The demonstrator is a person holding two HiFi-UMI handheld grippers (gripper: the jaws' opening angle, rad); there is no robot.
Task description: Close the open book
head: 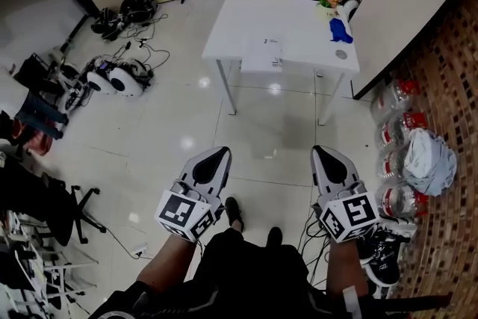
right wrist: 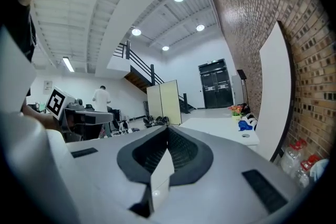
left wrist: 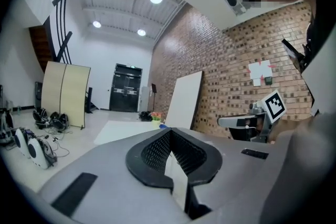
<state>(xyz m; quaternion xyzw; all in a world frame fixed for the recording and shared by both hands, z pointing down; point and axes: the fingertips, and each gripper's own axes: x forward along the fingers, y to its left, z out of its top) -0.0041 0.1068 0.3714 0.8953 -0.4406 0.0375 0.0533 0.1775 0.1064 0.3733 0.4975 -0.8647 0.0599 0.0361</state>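
Step in hand, as judged: approach to the work surface; no contact with the book is made yet. Left gripper is held low in front of the person, jaws brought together to a point with nothing between them; right gripper sits beside it in the same condition, jaws fully together and empty. Bare floor lies between both grippers and the white table; the table stands well apart from them.

The open book lies flat at the table's near edge, roughly mid-width; its pages face up. Its long axis appears to run along that near edge, left to right in the head view; the spine probably runs across this, pointing away from the person, but the print is too small to confirm.

Next move calls for closing the gap to the table, then parting one pair of jaws or sliding a tip under one outer page edge; the other gripper should steady the opposite half.
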